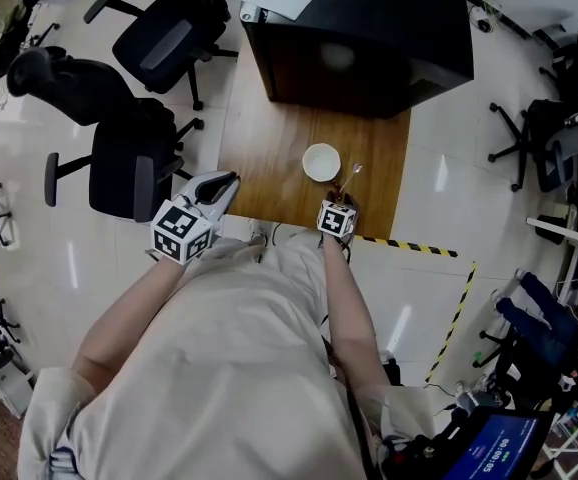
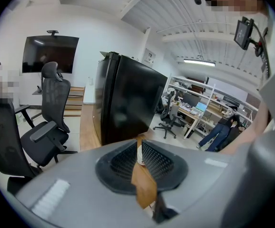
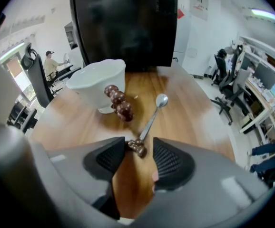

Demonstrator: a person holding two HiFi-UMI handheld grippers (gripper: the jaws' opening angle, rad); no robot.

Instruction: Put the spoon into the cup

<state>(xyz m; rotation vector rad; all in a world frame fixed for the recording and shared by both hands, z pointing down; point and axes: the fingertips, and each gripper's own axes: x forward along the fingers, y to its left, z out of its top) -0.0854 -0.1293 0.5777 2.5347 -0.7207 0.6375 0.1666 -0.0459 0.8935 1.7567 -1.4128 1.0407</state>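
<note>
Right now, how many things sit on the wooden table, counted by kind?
White cup: 1
Spoon: 1
Brown bead string: 1
Black cabinet: 1
Total: 4

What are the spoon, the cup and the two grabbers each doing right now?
Spoon: lying flat on the table, outside the cup, handle end between the right gripper's jaws.
Cup: standing upright, no spoon in it.
Right gripper: jaws open, not closed on the spoon.
Left gripper: jaws shut, holding nothing.
</note>
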